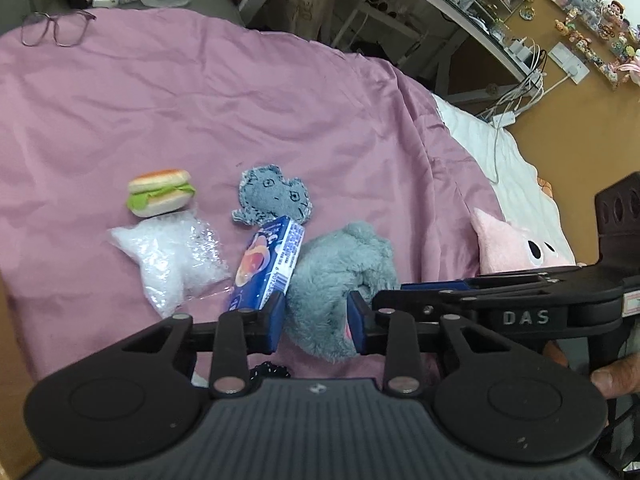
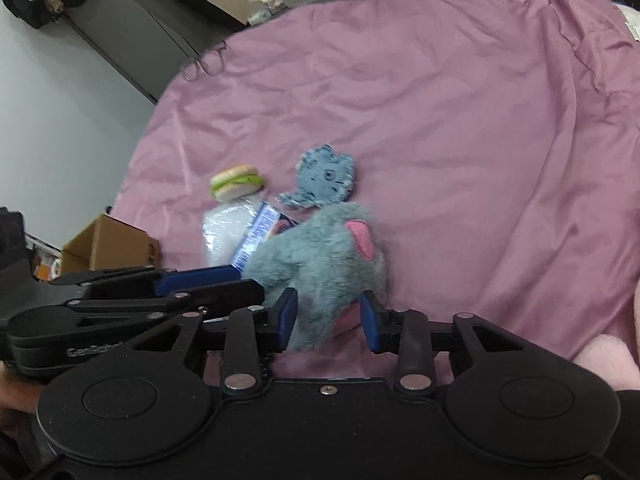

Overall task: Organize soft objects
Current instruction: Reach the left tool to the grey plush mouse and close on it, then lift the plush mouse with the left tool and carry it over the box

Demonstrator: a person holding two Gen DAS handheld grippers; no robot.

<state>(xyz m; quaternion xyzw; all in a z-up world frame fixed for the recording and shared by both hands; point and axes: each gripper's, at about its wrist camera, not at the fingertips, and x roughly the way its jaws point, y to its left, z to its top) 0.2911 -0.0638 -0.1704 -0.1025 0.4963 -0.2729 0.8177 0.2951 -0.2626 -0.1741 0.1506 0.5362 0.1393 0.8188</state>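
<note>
- Surface: a bed under a pink sheet (image 1: 240,92); the items lie clustered near its near edge.
- Grey plush toy (image 1: 340,272), fluffy with a pink ear: lies on the sheet, touching the blue carton (image 1: 266,264) on its left side and just below the flat denim cat patch (image 1: 272,196).
- Left hand-held gripper (image 1: 316,320): jaws apart, flanking the lower part of the plush; contact cannot be confirmed, no squeeze evident.
- Right hand-held gripper (image 2: 329,316): jaws likewise apart, straddling the same plush from the other side; not clamped.
- Other soft items: burger-shaped squishy (image 1: 162,196) rests against a clear bag of white filling (image 1: 176,264); pink plush (image 1: 516,248) lies well apart at the right.
- Handling judgement: the plush looks light and very compressible; fur may slip, so a firm pinch across the thick body is advisable, not an ear or limb.
- Risk: the carton leaning on the plush may be dragged along.
</note>
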